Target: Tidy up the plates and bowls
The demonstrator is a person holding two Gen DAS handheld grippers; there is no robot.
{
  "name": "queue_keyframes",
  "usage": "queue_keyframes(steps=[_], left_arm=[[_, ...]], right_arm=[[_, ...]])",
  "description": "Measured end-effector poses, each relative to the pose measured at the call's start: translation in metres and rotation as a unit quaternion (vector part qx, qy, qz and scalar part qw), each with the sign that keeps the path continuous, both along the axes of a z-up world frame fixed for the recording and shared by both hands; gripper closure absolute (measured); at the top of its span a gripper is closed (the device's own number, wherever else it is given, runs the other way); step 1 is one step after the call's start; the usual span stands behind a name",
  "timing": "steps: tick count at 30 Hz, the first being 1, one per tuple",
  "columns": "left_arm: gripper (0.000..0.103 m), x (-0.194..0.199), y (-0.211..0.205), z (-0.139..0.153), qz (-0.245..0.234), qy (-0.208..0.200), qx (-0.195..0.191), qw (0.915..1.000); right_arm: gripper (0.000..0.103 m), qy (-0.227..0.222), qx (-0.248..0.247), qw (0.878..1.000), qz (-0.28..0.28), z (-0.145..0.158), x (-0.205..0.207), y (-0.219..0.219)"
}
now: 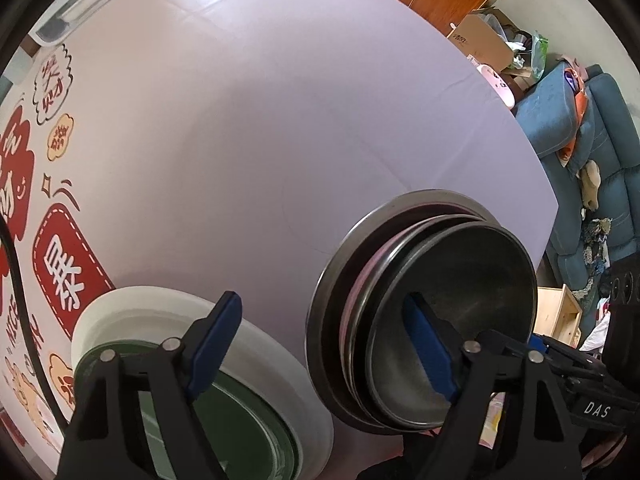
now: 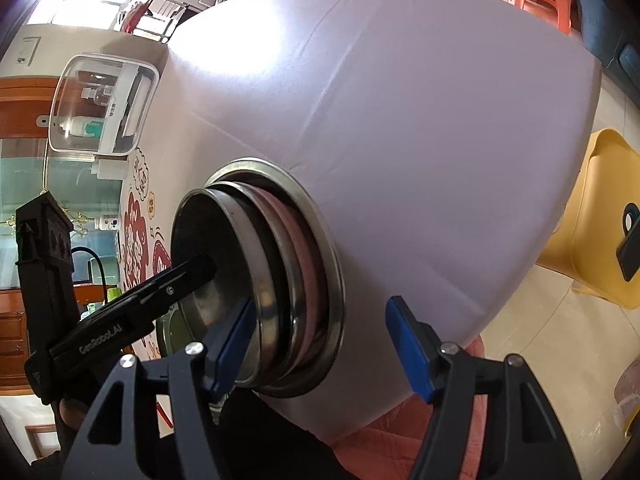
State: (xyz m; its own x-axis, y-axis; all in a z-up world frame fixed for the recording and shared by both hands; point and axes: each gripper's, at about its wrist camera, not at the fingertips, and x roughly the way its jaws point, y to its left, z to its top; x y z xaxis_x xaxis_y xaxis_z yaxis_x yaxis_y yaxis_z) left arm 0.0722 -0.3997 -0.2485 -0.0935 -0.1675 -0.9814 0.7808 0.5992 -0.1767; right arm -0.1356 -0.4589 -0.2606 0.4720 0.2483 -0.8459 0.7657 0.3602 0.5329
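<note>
Between the left gripper's (image 1: pixel 326 344) two blue pads lies bare lilac tablecloth (image 1: pixel 260 140); its jaws stand apart and clamp nothing; the left-hand pad overlaps the rim of a white plate (image 1: pixel 280 344) that holds a green dish (image 1: pixel 240 420), though contact cannot be judged, and the right-hand pad sits in front of the top steel bowl (image 1: pixel 472 280) of a nested stack (image 1: pixel 344 280). That stack is a wide steel plate at the bottom, a pinkish dish above it and steel bowls on top, resting on the table near its front edge, just beside the white plate.

From the right wrist view, the right gripper (image 2: pixel 320 344) is also parted; its left-hand pad lies against the outside of the top bowl's rim (image 2: pixel 256 280), while its right-hand pad hangs over bare cloth, well clear of the stack, so nothing is pinched. One finger of the left gripper reaches into that bowl from the left side; a clear lidded box (image 2: pixel 104 108) sits far beyond, at the table's back corner.
</note>
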Motion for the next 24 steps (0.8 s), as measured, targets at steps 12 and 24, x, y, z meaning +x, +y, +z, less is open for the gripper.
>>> queue_keyframes(steps=[12, 24], left_arm=[[0.037, -0.004, -0.019, -0.013, 0.005, 0.034, -0.001, 0.9994], [0.046, -0.006, -0.013, -0.021, 0.011, 0.063, -0.015, 0.9978]], right_arm=[[0.054, -0.006, 0.011, 1.000, 0.004, -0.004, 0.005, -0.002], [0.064, -0.016, 0.012, 1.000, 0.012, -0.003, 0.013, 0.000]])
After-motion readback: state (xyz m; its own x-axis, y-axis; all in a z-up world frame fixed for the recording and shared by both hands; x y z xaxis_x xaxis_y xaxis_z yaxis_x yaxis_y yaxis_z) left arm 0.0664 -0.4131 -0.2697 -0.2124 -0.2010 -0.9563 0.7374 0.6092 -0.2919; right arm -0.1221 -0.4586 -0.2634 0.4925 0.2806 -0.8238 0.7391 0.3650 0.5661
